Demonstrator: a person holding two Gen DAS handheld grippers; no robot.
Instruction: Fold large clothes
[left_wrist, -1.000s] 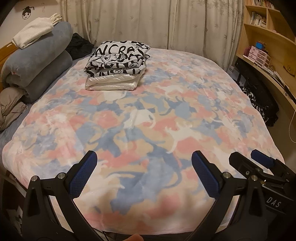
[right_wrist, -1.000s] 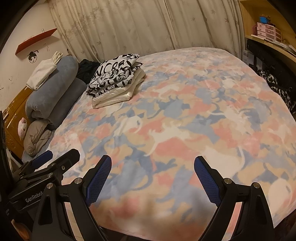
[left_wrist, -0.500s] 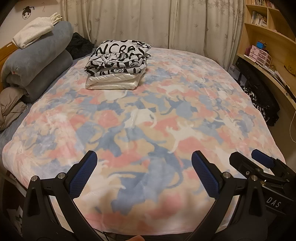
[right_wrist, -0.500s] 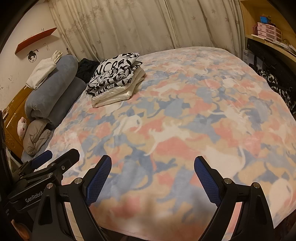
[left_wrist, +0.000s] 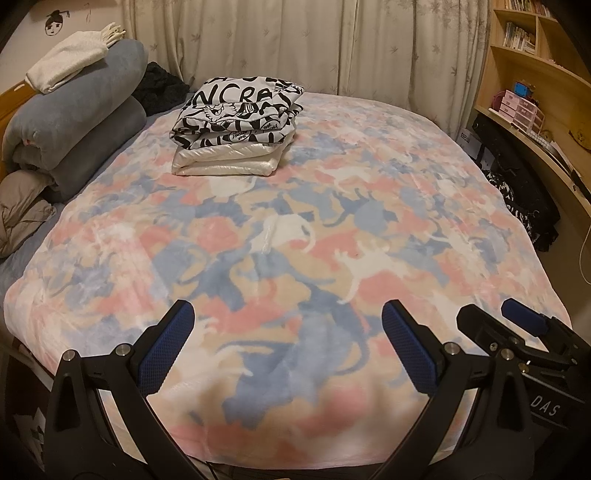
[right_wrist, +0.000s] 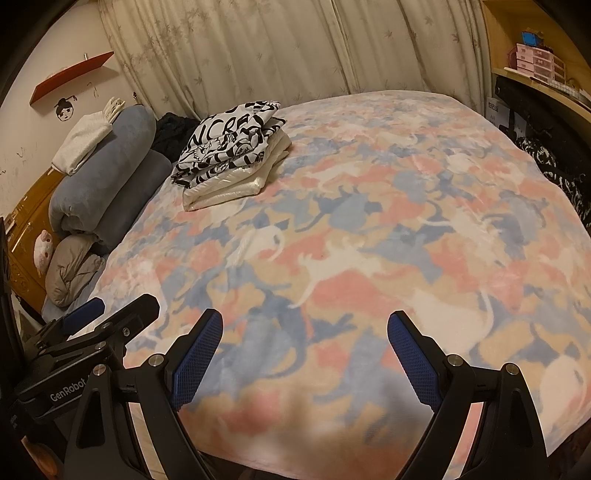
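A folded black-and-white lettered garment (left_wrist: 238, 110) lies on top of a folded shiny white garment (left_wrist: 229, 160) at the far left of the bed; the stack also shows in the right wrist view (right_wrist: 231, 147). My left gripper (left_wrist: 284, 332) is open and empty over the near edge of the bed. My right gripper (right_wrist: 304, 345) is open and empty over the same edge, just to the right of the left one. Each gripper shows at the side of the other's view. Both are far from the stack.
The bed is covered by a pink, blue and white cat-print blanket (left_wrist: 332, 240). Rolled grey bedding (left_wrist: 74, 122) with a white cloth (left_wrist: 70, 62) on it lies at the left. A wooden desk and shelves (left_wrist: 535, 122) stand on the right, curtains behind.
Both views have shifted very slightly. The grippers stay open and the stack has not moved.
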